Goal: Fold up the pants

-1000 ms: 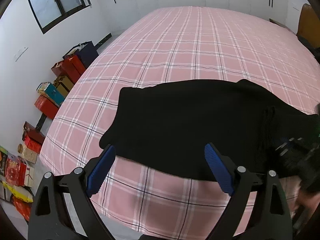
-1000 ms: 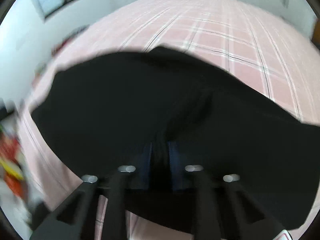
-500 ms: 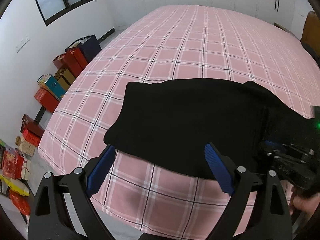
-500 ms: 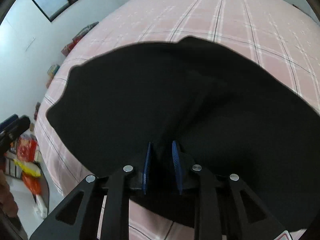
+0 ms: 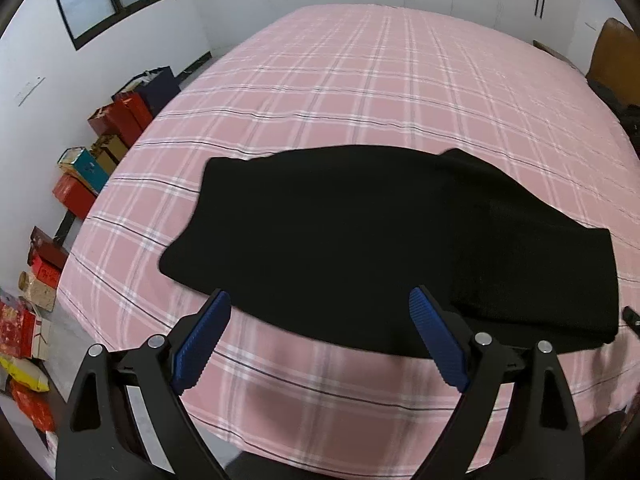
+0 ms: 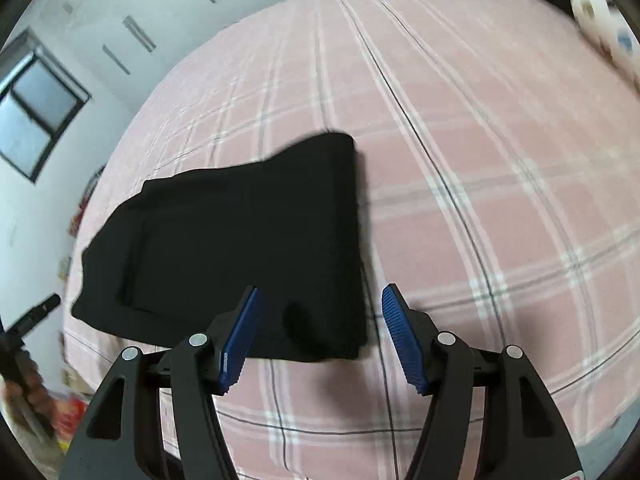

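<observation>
While the left wrist view looks down the pink plaid bed (image 5: 400, 92), the black pants (image 5: 360, 248) lie flat near its close edge, folded into a wide band, with a thicker doubled layer at their right end. Left gripper (image 5: 320, 336) hovers above the near hem, jaws wide, nothing between the blue pads. Boxes (image 5: 80, 184) line the floor by the wall.

Right wrist view, blurred: pants (image 6: 248, 248) are a dark wedge left of centre on the bed (image 6: 480, 160). Right gripper (image 6: 318, 336) jaws are opening, pads clear of the cloth corner below.
</observation>
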`<state>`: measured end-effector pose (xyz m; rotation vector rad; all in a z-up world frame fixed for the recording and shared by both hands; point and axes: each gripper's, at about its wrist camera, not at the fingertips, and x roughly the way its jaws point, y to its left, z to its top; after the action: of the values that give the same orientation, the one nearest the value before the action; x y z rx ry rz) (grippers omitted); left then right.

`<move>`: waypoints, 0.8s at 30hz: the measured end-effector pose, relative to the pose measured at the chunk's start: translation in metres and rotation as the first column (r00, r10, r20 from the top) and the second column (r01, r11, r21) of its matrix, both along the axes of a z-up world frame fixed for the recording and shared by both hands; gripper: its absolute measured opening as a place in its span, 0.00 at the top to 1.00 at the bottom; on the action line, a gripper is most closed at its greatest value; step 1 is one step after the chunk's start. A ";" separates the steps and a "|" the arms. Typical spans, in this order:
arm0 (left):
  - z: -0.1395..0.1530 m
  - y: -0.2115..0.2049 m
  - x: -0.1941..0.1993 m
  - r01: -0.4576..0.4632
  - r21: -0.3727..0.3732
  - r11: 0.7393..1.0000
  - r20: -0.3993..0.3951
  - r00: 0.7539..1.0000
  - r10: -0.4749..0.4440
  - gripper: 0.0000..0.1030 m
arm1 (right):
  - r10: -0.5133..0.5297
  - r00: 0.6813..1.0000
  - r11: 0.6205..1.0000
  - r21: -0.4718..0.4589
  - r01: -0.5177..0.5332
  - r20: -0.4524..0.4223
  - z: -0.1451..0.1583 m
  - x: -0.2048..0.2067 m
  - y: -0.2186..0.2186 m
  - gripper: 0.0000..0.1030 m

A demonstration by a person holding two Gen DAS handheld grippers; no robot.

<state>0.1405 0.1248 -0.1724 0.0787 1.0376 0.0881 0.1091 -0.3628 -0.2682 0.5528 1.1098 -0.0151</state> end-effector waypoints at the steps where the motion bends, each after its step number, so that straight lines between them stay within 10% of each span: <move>1: 0.001 -0.004 -0.001 0.003 0.000 1.000 -0.001 1.000 -0.003 0.14 | -0.006 1.000 0.999 0.047 0.006 -0.009 -0.013 -0.001 -0.004 0.38; 11: 0.003 -0.034 0.002 0.020 0.023 1.000 -0.023 1.000 -0.019 0.14 | -0.118 0.993 0.949 0.297 0.107 0.020 -0.047 0.003 0.008 0.32; 20: -0.004 -0.050 0.003 0.041 0.057 0.998 -0.040 0.998 -0.039 0.14 | -0.092 0.995 0.964 0.255 0.080 0.037 -0.041 0.007 0.013 0.28; 21: -0.005 -0.051 0.002 0.044 0.061 0.997 -0.041 0.998 -0.041 0.14 | -0.075 0.996 0.969 0.238 0.064 0.040 -0.040 0.009 0.018 0.29; 23: -0.006 -0.052 0.002 0.043 0.063 0.997 -0.045 0.998 -0.040 0.14 | -0.041 0.998 0.967 0.252 0.029 0.045 -0.040 0.014 0.025 0.72; 24: -0.006 -0.053 0.001 0.042 0.063 0.997 -0.047 0.998 -0.039 0.14 | -0.046 0.998 0.965 0.259 0.033 0.045 -0.037 0.015 0.025 0.73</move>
<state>0.1420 0.0721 -0.1787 0.1604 1.0785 0.0832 0.1238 -0.3377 -0.3056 0.8044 1.0575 0.1099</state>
